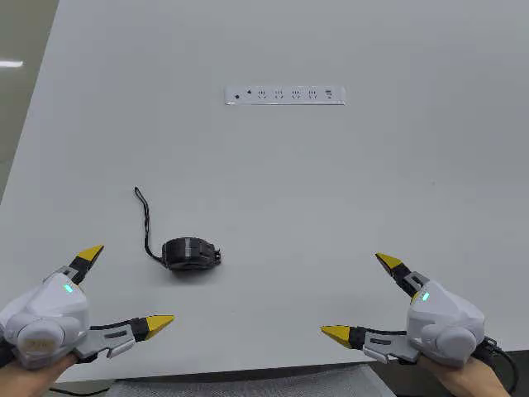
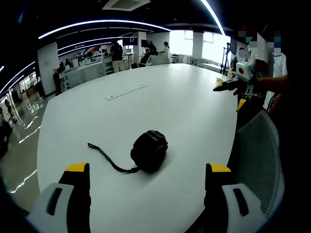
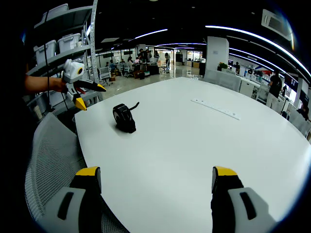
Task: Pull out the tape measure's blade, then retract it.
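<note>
view from my head, looking down at a wide white bench (image 1: 331, 182). i hold a white gripper in each hand at its near edge. my left gripper (image 1: 131, 284) is at the lower left, its two yellow-tipped fingers (image 1: 91, 252) spread wide with nothing between them. my right gripper (image 1: 355, 294) is at the lower right, its fingers just as wide and holding nothing. the two grippers are well apart.

the tape measure (image 1: 191, 253), a round black case, lies flat on the bench ahead of my left gripper and a little to its right, near it but not touching. it is well apart from my right gripper. a thin black cord (image 1: 145, 219) runs from the left side of the case and curls away from me across the bench. in the left gripper view the case sits between the two fingertips, farther along the bench.

farther off, near the middle of the bench, lies a long white power strip (image 1: 285, 95).

a grey mesh chair (image 3: 48, 160) stands at the near edge of the bench. in the right gripper view a shelf (image 3: 63, 56) behind my left hand carries pale bins (image 3: 46, 48); i cannot tell what is in them.
</note>
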The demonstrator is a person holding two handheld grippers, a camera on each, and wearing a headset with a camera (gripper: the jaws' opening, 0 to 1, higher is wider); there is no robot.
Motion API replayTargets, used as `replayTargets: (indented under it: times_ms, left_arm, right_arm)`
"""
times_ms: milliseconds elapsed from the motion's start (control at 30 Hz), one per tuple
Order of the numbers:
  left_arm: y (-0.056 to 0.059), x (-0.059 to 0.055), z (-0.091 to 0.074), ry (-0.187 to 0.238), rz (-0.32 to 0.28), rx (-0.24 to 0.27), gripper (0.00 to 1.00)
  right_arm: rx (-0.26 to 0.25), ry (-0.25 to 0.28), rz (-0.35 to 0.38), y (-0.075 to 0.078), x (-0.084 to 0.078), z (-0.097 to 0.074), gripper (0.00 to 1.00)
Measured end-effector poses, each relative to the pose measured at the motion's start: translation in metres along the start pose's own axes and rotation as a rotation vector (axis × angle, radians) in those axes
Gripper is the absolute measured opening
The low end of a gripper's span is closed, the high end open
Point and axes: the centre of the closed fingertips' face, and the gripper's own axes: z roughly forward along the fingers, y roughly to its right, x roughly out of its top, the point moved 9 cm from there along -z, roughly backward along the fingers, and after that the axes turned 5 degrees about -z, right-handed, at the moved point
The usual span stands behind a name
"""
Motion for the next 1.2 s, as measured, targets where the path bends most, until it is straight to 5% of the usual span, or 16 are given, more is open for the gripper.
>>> replayTargets:
  times_ms: [1200]
  left_arm:
    - [-0.0027, 0.0001, 0.0066, -0.036, 0.053, -0.032, 0.93]
  right_arm:
    - [0.025, -0.005, -0.004, 0.0011, -0.0013, 0.0013, 0.94]
